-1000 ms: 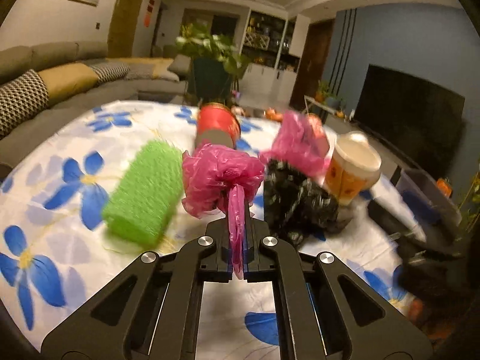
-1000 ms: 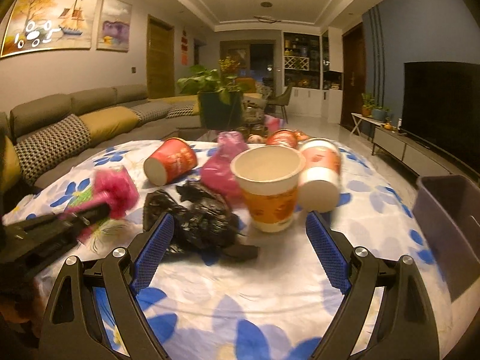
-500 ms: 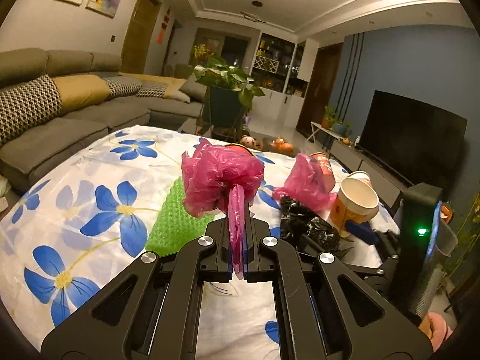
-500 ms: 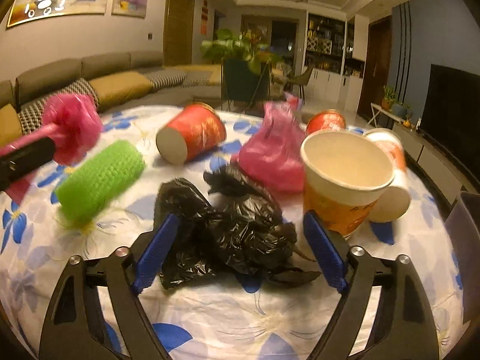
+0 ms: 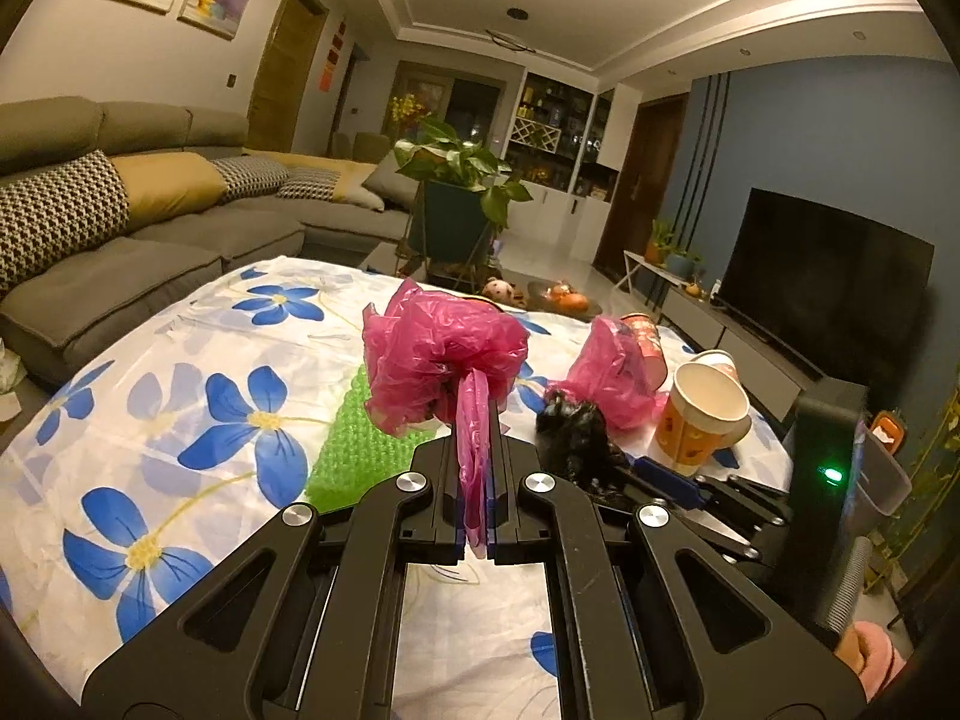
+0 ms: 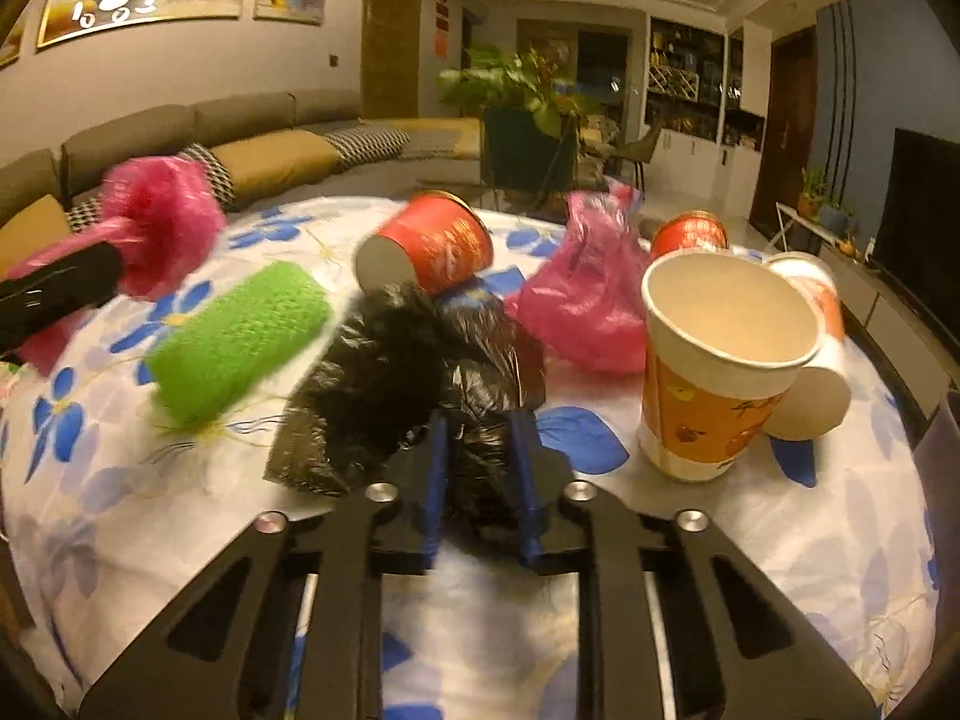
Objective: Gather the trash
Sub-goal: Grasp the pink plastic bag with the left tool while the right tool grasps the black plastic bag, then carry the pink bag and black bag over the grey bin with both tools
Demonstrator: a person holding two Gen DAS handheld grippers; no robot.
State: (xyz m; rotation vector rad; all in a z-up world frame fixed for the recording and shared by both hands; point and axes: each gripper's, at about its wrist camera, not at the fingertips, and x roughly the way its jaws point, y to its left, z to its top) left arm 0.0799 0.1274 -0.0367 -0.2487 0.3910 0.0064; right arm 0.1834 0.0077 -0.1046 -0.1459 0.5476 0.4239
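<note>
My right gripper is now closing on the black bag.
My left gripper is still pinching the pink bag, lifted higher.

Right gripper closed around a crumpled black bag on a flower-print tablecloth. Beside the bag, toward the right edge, an upright paper cup. Behind, a pink bag, a tipped red cup and a green roll.
</note>
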